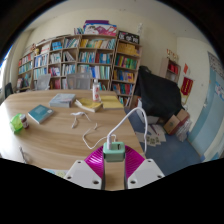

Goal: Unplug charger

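On the far left of the round pale wooden table [60,140], a small green and yellow object [17,123] sits too small to identify, and beside it lie a teal-covered book [40,113] and a pale flat book [62,99] whose titles cannot be read. Behind them, the tall wooden bookshelves packed with coloured books [80,58] run along the wall, their spines blurring together. Near the table's middle stands a small white bottle [96,91], its label illegible. Toward the near edge, the small pale green and white charger block [114,151] stands right between the gripper's fingers, with the magenta pads [97,163] flanking it low down; whether both pads actually press on it cannot be made out, since its base is hidden between them. The two-finger gripper [114,165] itself is cut off below. A thin white cable [128,122] loops up from the charger and trails off toward the right, where a dark office chair [158,95] stands beside cardboard boxes [176,122].
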Motion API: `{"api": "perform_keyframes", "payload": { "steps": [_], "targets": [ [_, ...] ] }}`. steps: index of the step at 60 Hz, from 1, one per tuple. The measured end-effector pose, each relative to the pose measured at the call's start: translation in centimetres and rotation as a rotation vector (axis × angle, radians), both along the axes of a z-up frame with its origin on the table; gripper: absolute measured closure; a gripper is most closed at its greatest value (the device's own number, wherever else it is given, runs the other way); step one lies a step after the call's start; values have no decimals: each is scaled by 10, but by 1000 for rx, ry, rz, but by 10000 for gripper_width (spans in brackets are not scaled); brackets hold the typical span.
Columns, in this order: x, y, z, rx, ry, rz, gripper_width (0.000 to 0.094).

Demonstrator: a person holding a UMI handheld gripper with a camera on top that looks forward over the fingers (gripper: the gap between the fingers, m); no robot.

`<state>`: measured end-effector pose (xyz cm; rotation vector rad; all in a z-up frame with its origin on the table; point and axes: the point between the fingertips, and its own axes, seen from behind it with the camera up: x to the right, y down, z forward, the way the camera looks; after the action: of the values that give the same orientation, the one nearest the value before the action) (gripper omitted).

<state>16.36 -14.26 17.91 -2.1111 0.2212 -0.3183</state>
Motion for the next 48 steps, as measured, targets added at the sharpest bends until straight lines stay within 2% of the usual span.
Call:
{"api": "perform_keyframes", "payload": {
  "steps": [5, 6, 10, 15, 20, 21, 25, 30, 32, 36, 38, 42, 48],
  "targets": [
    [-6, -33, -71, -204, 47, -7, 688],
    [-13, -36, -98, -234, 58, -10, 685],
    [-20, -57, -129, -348, 115, 15, 673],
    [-23, -69, -157, -446, 129, 34, 653],
    [-10, -70, -185, -474, 121, 53, 634],
    [-8, -69, -175, -500, 125, 56, 627],
    [-8, -54, -187, -461, 144, 84, 607],
    [-8, -47, -191, -481, 179, 136, 539],
    [-10, -46, -194, -486, 200, 163, 453],
    [-13, -42, -189, -458, 230, 233, 155],
    [-9, -44, -183, -441, 225, 254, 82],
    [-3, -52, -167, -406, 247, 296, 96],
    [5, -73, -139, -353, 319, 314, 94]
  ]
}}
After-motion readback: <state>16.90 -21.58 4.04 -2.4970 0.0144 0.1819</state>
